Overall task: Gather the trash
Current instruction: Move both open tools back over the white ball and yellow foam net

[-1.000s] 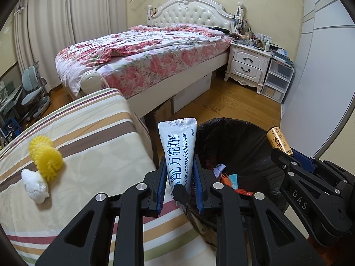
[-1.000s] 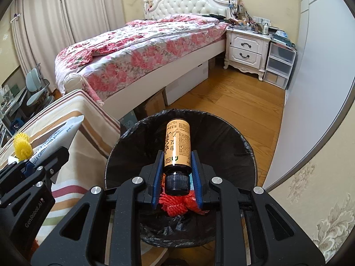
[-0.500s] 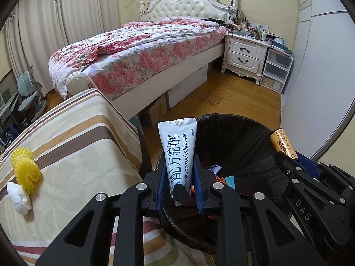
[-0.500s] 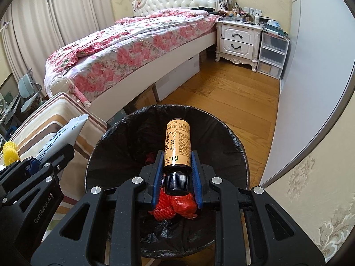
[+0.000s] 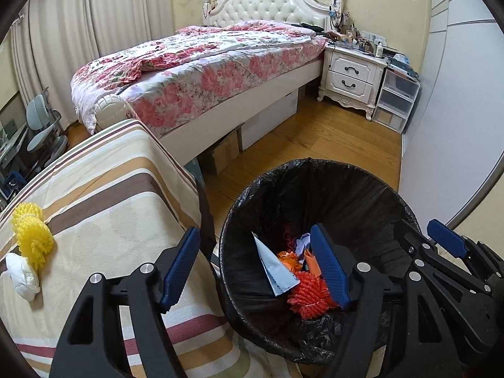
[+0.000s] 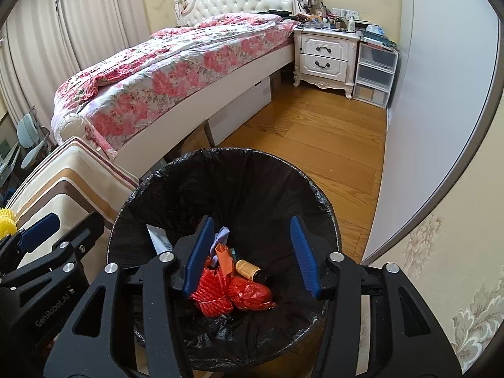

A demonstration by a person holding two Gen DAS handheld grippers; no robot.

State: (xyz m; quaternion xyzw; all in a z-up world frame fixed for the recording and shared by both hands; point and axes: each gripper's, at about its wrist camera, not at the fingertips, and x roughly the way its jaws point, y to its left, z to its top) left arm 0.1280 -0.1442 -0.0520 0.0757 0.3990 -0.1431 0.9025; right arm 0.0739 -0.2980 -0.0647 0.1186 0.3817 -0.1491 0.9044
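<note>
A trash bin with a black liner (image 5: 318, 186) (image 6: 239, 170) stands on the floor beside a striped table. My left gripper (image 5: 255, 267) is open and empty over the bin's left rim. My right gripper (image 6: 252, 252) is open and empty above the bin. The white milk powder tube (image 5: 274, 267) (image 6: 159, 239) leans against the bin's inner left wall. The amber bottle (image 6: 250, 269) lies in the bin beside red netting (image 6: 230, 293) (image 5: 310, 296) and orange scraps (image 5: 289, 260). A yellow foam net (image 5: 31, 233) and a white wad (image 5: 23, 275) lie on the table.
The striped tablecloth (image 5: 104, 195) covers the table left of the bin. A bed with a floral quilt (image 5: 201, 63) is behind. A white nightstand (image 5: 352, 78) and plastic drawers (image 5: 397, 100) stand at the back right. A white wardrobe door (image 6: 441, 94) lines the right.
Both grippers opened. The milk powder tube dropped from the left gripper and the amber bottle from the right gripper into the bin. Both grippers moved further over the bin.
</note>
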